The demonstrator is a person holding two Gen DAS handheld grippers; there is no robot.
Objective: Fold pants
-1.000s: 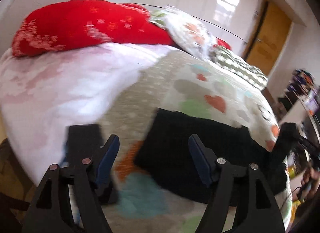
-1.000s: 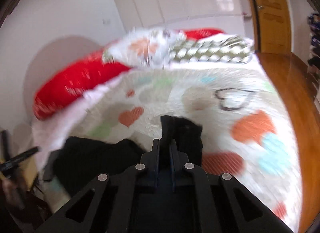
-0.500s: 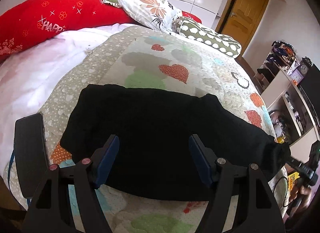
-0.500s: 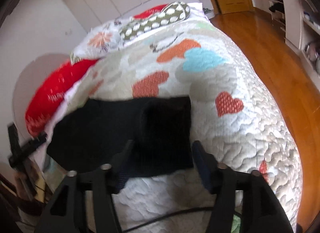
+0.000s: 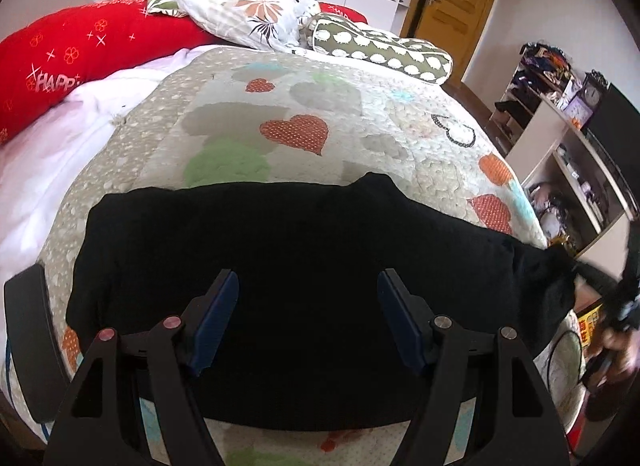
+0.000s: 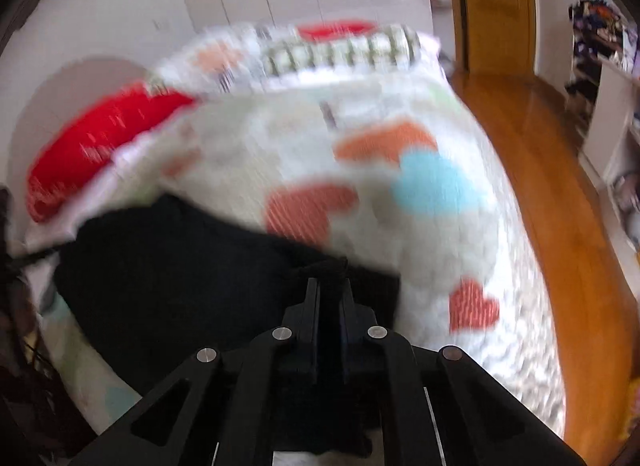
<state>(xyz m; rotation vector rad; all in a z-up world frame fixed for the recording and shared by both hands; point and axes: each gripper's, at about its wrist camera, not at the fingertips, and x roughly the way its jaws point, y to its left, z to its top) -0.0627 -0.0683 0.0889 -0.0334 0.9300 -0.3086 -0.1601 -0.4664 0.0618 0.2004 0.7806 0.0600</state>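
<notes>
Black pants (image 5: pixel 300 250) lie folded lengthwise across the near part of a heart-patterned quilt (image 5: pixel 304 105). My left gripper (image 5: pixel 308 306) is open and empty, hovering over the middle of the pants near their front edge. In the right wrist view, which is blurred, the pants (image 6: pixel 180 274) run to the left, and my right gripper (image 6: pixel 329 294) is shut on their right end, which bunches up at the fingertips. The right gripper also shows in the left wrist view (image 5: pixel 624 306) at the far right, blurred.
A red pillow (image 5: pixel 80 53), a floral pillow (image 5: pixel 248 5) and a green spotted pillow (image 5: pixel 380 49) lie at the head of the bed. A dark flat object (image 5: pixel 28 342) sits at the bed's left edge. Shelves (image 5: pixel 568 137) and wooden floor (image 6: pixel 560 193) are to the right.
My right gripper has closed on the right end of the pants; half a second ago it was open over them. The left gripper has stayed open above the pants.
</notes>
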